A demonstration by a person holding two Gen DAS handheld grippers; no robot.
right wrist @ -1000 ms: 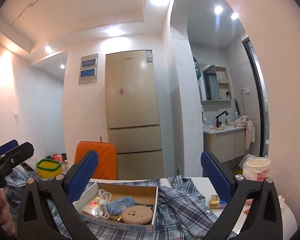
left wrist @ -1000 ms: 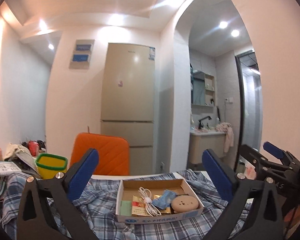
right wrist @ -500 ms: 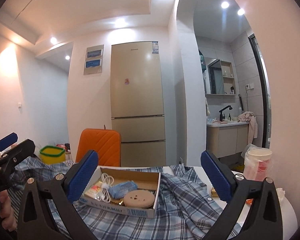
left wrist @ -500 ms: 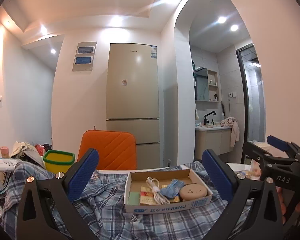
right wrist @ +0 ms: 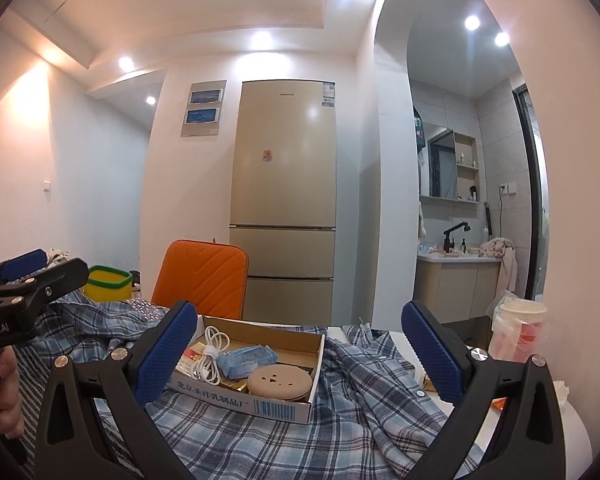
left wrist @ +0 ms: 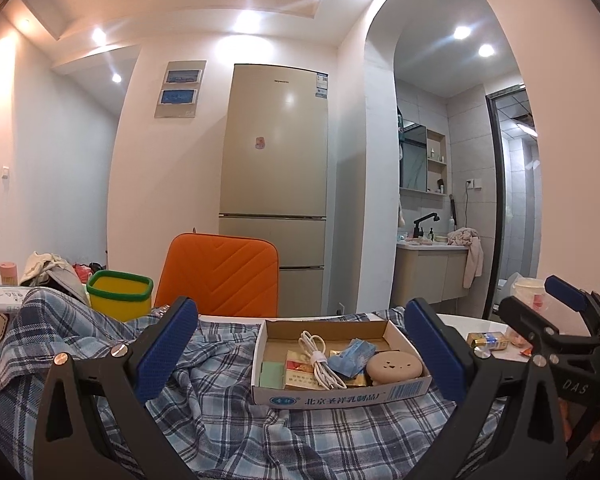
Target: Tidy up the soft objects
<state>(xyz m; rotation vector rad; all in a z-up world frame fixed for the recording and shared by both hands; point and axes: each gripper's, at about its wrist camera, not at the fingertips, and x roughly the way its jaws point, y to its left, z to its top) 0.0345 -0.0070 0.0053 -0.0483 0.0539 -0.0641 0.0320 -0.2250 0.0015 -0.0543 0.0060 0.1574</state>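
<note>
Left wrist view: plaid shirt (left wrist: 228,412) spread straight ahead beneath both tongs, long axis crosswise; left gripper (left wrist: 300,354) and right gripper (right wrist: 298,354) equally near, gaping wide, holding nothing.

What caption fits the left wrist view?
Open left gripper above cardboard box resting on plaid shirt.

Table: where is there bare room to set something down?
Little. Bare white table shows only at the right edge, beyond the plaid shirt, below the bagged cup. The shirt covers the middle, with the cardboard box on it. The left side by the yellow bin is cluttered.
</note>
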